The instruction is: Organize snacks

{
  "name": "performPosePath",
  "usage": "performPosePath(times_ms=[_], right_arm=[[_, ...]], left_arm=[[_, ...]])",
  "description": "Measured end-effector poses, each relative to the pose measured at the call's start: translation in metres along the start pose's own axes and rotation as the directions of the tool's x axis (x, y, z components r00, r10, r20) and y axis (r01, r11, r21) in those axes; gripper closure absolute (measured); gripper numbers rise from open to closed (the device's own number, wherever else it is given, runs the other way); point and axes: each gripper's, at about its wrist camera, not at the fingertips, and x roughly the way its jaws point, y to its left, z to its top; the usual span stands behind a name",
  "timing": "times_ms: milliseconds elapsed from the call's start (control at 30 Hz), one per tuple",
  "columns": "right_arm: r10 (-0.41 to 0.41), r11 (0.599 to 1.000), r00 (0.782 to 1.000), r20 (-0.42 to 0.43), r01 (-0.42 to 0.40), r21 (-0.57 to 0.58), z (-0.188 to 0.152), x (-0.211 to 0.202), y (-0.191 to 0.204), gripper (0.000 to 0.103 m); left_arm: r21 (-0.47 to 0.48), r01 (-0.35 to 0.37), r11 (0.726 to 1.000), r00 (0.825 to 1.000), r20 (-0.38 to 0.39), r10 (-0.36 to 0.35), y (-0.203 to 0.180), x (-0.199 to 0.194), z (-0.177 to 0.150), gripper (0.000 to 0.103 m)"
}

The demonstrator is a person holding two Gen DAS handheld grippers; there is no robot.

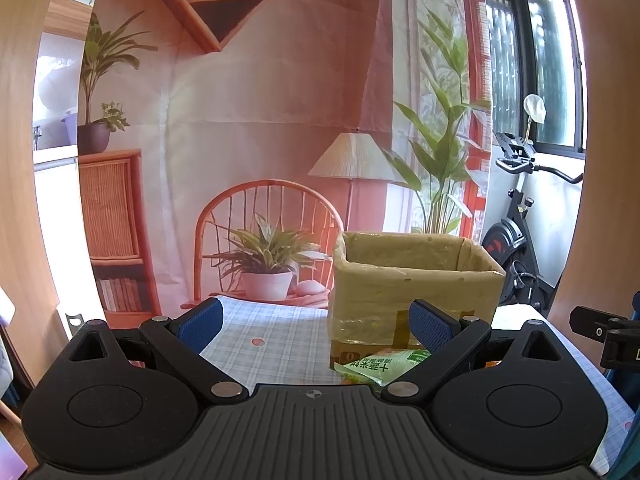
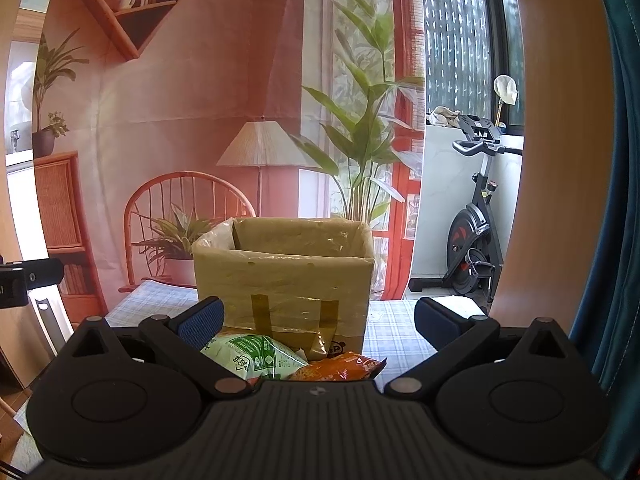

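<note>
An open cardboard box (image 1: 412,280) lined with clear plastic stands on the checked tablecloth; it also shows in the right wrist view (image 2: 284,276). A green snack packet (image 1: 380,368) lies in front of it, also seen in the right wrist view (image 2: 252,354). An orange snack packet (image 2: 340,366) lies beside the green one. My left gripper (image 1: 316,324) is open and empty, to the left of the box. My right gripper (image 2: 318,322) is open and empty, just above and behind both packets, facing the box.
The table (image 1: 276,344) has a light blue checked cloth. A printed room backdrop (image 1: 260,120) hangs behind it. An exercise bike (image 2: 476,240) stands at the right by the window. The right gripper's body (image 1: 604,332) shows at the left view's right edge.
</note>
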Motion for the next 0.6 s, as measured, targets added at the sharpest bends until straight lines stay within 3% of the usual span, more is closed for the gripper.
performPosePath(times_ms=[600], right_arm=[[0.006,1.0,1.0,-0.003,-0.005,0.012,-0.0025,0.0024,-0.0006,0.0]], left_arm=[[0.001,0.028,1.0,1.0,-0.006,-0.028,0.0026,0.0003,-0.0046,0.003]])
